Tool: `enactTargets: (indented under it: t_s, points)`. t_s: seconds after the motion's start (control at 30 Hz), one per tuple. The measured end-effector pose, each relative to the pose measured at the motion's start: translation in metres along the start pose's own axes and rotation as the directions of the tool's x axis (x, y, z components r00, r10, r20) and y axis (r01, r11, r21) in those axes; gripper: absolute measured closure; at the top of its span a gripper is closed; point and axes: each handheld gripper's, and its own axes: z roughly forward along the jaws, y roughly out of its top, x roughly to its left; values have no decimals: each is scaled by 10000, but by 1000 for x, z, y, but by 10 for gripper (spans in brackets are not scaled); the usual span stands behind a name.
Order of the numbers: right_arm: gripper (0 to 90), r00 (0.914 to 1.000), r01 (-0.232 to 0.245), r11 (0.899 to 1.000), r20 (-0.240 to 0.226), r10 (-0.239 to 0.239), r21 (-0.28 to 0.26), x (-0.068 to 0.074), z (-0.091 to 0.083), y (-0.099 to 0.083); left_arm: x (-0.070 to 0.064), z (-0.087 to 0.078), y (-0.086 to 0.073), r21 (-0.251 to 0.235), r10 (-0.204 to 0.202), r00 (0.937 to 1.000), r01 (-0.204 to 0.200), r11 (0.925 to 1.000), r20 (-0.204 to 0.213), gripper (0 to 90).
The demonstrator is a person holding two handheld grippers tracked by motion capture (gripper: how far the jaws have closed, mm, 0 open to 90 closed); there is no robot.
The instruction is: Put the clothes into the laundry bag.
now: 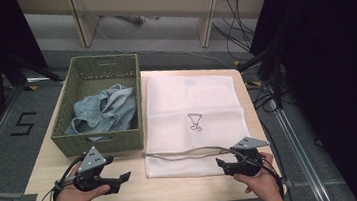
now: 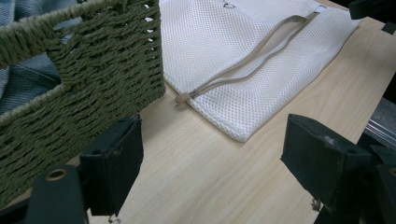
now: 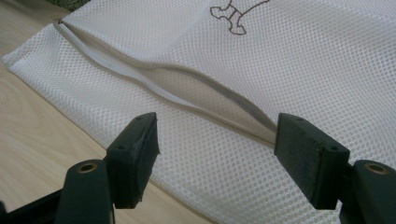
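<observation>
At table's near edge: left gripper (image 1: 124,177) jaws wide beside wicker basket (image 1: 101,143); right gripper (image 1: 219,162) jaws wide over unzipped mesh laundry bag (image 1: 191,99).

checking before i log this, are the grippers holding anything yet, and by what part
Nothing is held. The left gripper is open over bare table, and the right gripper is open at the mesh bag by its zipper opening.

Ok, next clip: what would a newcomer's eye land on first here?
Probably the white mesh laundry bag lying flat on the table's right half, its zipper gaping open along the near edge. Next, the green woven basket to its left holding crumpled denim, with both open grippers waiting at the near edge.
</observation>
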Motion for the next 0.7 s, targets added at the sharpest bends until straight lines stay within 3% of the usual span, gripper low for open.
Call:
enactTargets:
  t_s: [0.07, 0.1, 0.17, 0.27, 0.3, 0.37, 0.4, 0.57, 0.6, 0.7]
  points:
    - [317, 9999, 142, 9999, 78, -141, -41, -1, 0, 0, -1, 0, 0, -31, -67, 9999, 67, 10000, -108, 200]
    - [317, 9992, 388, 9991, 114, -386, -166, -2, 2, 1, 1, -1, 0, 107, 119, 9999, -118, 9999, -75, 200]
    - [316, 9985, 527, 9986, 137, -527, -42, -2, 6, 4, 0, 0, 0, 31, -27, 10000, 27, 10000, -89, 200]
    - [316, 9991, 400, 9991, 136, -402, 166, -1, 9, 7, 1, 0, 0, 153, 65, 10000, -64, 9999, -64, 200]
    - [315, 9971, 733, 9971, 185, -737, 218, -4, 13, 9, 0, 0, 0, 99, -47, 10000, 47, 9999, -65, 200]
    - [309, 9983, 555, 9976, 169, -562, 403, -5, 17, 11, 0, 1, 0, 101, 27, 10000, -26, 9999, -49, 200]
    - [291, 9957, 897, 9951, 193, -905, 413, -8, 18, 11, 1, 1, 0, 84, 24, 10000, -24, 10000, 8, 200]
    - [283, 9919, 1261, 9903, 69, -1267, 588, -10, 29, 16, 0, 2, 0, 65, 8, 10000, -8, 10000, -10, 200]
    - [286, 9868, 1606, 9852, 103, -1615, 606, -9, 37, 20, 1, 2, 0, 116, 22, 10000, -22, 9999, -26, 200]
    - [294, 9792, 2001, 9761, 152, -2021, 850, -9, 44, 25, 1, 2, 0, 59, -59, 10000, 60, 10000, -72, 200]
